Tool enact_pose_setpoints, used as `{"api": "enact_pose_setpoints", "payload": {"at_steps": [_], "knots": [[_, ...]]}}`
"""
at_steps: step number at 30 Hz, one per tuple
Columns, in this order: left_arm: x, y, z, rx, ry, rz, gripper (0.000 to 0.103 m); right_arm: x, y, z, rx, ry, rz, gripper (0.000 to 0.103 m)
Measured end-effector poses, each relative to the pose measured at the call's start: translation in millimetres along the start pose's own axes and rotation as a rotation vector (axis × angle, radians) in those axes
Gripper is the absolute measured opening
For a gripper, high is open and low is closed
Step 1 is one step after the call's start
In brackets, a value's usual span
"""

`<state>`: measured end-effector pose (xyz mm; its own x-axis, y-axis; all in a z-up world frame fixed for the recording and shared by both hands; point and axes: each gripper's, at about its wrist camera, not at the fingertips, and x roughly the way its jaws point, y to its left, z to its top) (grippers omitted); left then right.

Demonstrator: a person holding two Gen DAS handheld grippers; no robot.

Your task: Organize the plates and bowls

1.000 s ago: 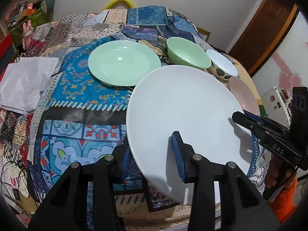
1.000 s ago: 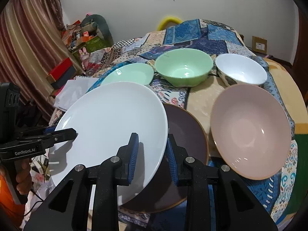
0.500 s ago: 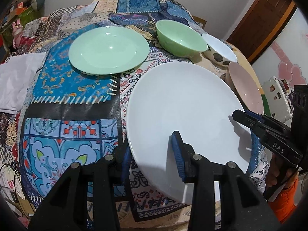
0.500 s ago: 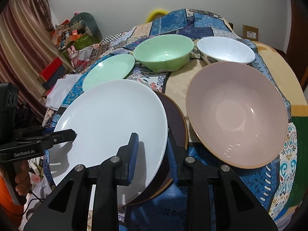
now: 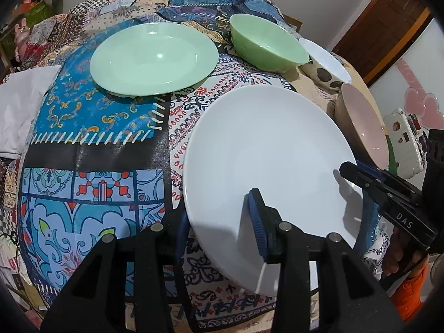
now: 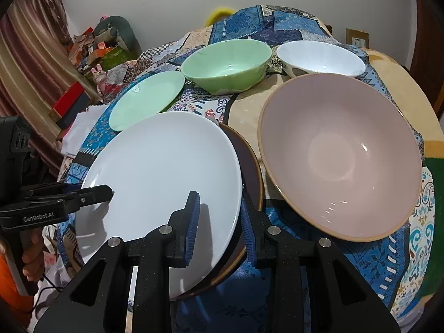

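Pink bowl [image 6: 340,163] sits just beside the brown plate [image 6: 251,166], green bowl [image 6: 226,65] beyond.

White plate [image 5: 266,149] lower, over brown plate [image 6: 251,163].

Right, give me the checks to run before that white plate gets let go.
1. Left gripper pinching white plate rim: ok.
2. Right gripper pinching the opposite rim: ok.
3. Plate sits above the dark plate: ok.
4. Plate resting flat on the dark plate: cannot tell; its near edge looks raised.
5. Pink bowl clear of the plate's rim: ok.
6. Green plate and green bowl out of the way: ok.
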<state>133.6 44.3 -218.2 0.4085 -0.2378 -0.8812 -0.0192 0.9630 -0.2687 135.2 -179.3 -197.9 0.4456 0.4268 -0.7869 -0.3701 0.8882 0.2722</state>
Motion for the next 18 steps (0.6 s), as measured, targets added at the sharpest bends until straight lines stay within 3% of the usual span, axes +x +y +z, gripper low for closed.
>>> {"api": "enact_pose_setpoints", "payload": {"at_steps": [18], "knots": [[10.2, -2.9, 7.2, -0.012, 0.006, -0.005, 0.044, -4.1, 2.9, 0.4, -0.029, -0.006, -0.046, 0.028]]}}
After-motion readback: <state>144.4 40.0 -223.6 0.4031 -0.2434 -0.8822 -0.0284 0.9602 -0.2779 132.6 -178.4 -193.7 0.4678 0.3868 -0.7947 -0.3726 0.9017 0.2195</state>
